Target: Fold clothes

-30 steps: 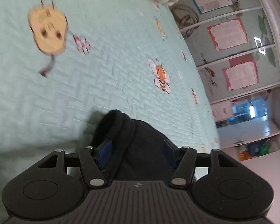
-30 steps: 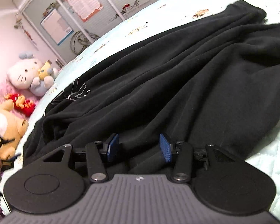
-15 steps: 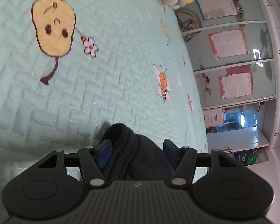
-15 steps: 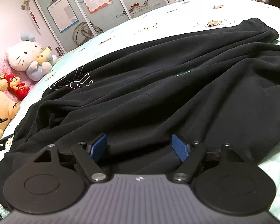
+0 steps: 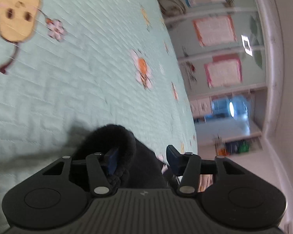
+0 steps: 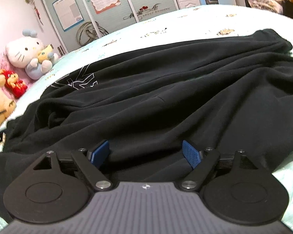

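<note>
On your left, the left hand-held gripper (image 5: 141, 159) has the ribbed cuff (image 5: 119, 146) of the black garment between its 2 fingers, and the jaws are closing. The left blue pad sits against the cuff; the right pad stands clear of the cloth, so this is not yet a grip. The picture is blurred, which suggests the hand is moving while the jaws come in. The risk: the thick rolled cuff may bulge out from between the pads, or you may pinch only its outer rib, and it will slide free once you lift. The quilted bedspread (image 5: 78, 81) lies right under the cuff, so a low closure could also catch the quilt and drag it along.

Moving right, the black garment (image 6: 166, 97) lies spread across the bed, loosely rumpled, with a white printed logo (image 6: 76, 81) toward the far left and another cuffed end (image 6: 271, 39) at the far right. The right hand-held gripper (image 6: 145, 153) hovers low over the near edge with its jaws opening wide; cloth lies between and under the 2 pads, but neither presses on it. That end is therefore loose. If your left hand pulls now, nothing anchors this side, and the whole piece will probably drag and bunch instead of folding on a line.

The wrinkles running across the middle will get trapped in any fold made before smoothing. At the far left, the plush toys (image 6: 29, 54) sit just beside the garment's edge, and a wide sweep could knock them.
</note>
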`<state>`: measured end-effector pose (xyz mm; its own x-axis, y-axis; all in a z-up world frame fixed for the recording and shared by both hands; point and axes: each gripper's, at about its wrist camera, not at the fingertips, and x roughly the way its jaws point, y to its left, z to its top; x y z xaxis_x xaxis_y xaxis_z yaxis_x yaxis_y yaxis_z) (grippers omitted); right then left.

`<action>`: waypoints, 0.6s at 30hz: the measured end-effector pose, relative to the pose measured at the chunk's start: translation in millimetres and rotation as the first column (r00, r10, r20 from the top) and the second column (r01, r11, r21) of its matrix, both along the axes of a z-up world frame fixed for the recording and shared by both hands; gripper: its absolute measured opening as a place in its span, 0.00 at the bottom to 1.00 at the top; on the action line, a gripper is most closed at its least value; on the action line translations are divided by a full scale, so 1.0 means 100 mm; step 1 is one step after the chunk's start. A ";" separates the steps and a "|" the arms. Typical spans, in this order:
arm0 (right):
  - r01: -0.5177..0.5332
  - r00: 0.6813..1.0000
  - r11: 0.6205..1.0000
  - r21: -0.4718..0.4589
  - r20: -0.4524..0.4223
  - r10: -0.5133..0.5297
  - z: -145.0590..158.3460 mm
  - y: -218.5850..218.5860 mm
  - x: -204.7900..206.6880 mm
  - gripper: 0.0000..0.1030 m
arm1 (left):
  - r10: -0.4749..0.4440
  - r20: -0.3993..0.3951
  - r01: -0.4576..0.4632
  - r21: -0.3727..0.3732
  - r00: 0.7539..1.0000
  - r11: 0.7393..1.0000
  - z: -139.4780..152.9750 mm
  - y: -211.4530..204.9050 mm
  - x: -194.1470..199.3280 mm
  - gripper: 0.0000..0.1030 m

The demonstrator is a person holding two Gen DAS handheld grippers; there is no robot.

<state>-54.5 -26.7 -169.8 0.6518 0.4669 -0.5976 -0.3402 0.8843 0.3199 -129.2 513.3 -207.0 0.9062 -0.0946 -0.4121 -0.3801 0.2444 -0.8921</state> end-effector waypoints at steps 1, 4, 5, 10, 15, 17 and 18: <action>0.001 1.000 1.000 -0.004 0.004 -0.001 0.00 0.01 -0.01 0.80 | -0.010 -0.030 0.011 0.011 0.999 1.000 -0.02 -0.02 0.05 0.53; 0.003 1.000 1.000 -0.009 0.009 -0.003 -0.01 0.02 -0.01 0.80 | -0.002 -0.079 0.001 -0.008 0.997 1.000 -0.13 -0.02 0.19 0.41; 0.003 1.000 1.000 -0.011 0.011 -0.003 -0.01 0.03 -0.02 0.80 | 0.010 -0.074 -0.011 -0.006 0.997 1.000 -0.13 -0.01 0.21 0.19; -0.001 1.000 1.000 -0.024 0.022 0.001 -0.02 0.05 -0.03 0.80 | 0.102 -0.059 -0.090 0.174 0.993 0.981 0.27 0.04 0.28 0.07; 0.008 1.000 1.000 -0.016 0.010 -0.008 0.02 0.05 -0.02 0.80 | 0.121 0.019 -0.121 0.315 0.992 0.941 0.79 0.19 0.41 0.09; 0.016 1.000 1.000 -0.010 0.009 -0.016 0.03 0.05 -0.01 0.80 | 0.099 -0.058 -0.074 0.332 0.993 0.940 0.76 0.22 0.57 0.11; 0.017 1.000 1.000 -0.012 0.012 -0.017 0.02 0.05 -0.01 0.80 | 0.089 -0.128 -0.042 0.330 0.988 0.943 0.67 0.23 0.65 0.18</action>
<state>-55.3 -21.4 -167.8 0.6668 0.4486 -0.5950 -0.3286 0.8937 0.3055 -64.4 536.0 -140.2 0.8374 0.1233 -0.5325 -0.5194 0.4831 -0.7049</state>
